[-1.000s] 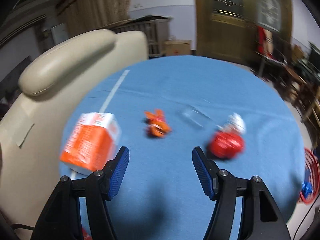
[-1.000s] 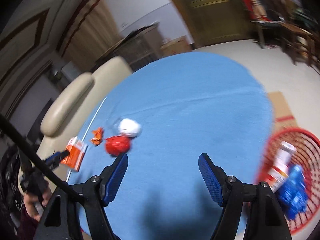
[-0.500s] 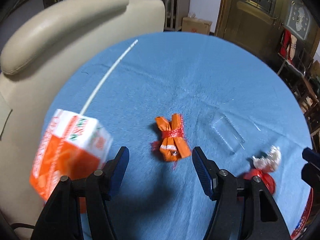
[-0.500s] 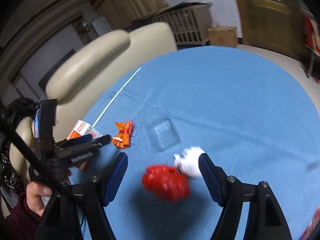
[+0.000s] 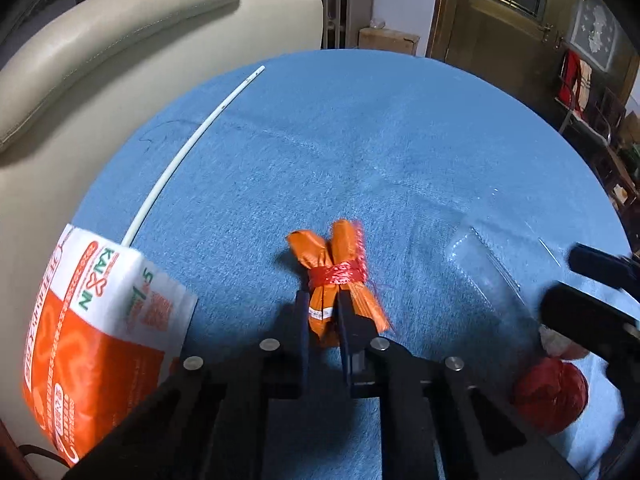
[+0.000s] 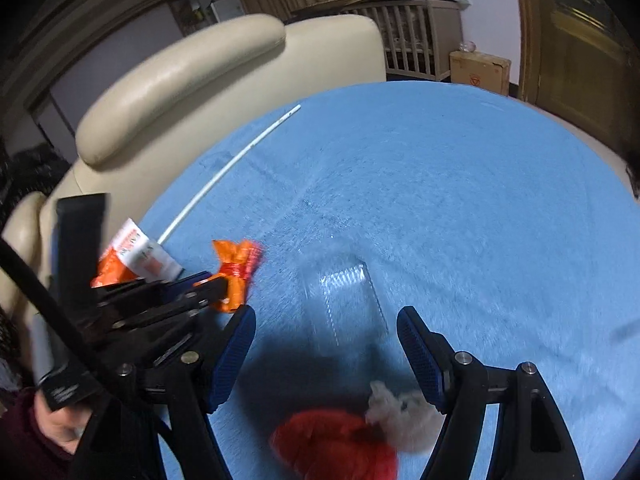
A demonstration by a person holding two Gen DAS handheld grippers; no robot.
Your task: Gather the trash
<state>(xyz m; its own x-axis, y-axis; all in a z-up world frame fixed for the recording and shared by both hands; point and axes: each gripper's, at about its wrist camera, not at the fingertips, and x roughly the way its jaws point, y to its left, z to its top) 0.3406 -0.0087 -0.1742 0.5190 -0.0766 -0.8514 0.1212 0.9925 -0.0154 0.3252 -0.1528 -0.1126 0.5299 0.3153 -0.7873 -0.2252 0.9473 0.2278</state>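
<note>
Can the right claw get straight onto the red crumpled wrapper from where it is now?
Probably yes. The right claw is open, and the red crumpled wrapper lies just below its fingers with nothing between. The white wad touches the wrapper and may get pinched along. The left claw is busy on the orange bundle.

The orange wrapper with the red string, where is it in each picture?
Left wrist view: orange wrapper sits low in the middle, pinched in the left tool.
Right wrist view: it is at middle left, at the tip of the left tool, beyond the open right tool.
Shared landmark: the white stick on the blue cloth.
</note>
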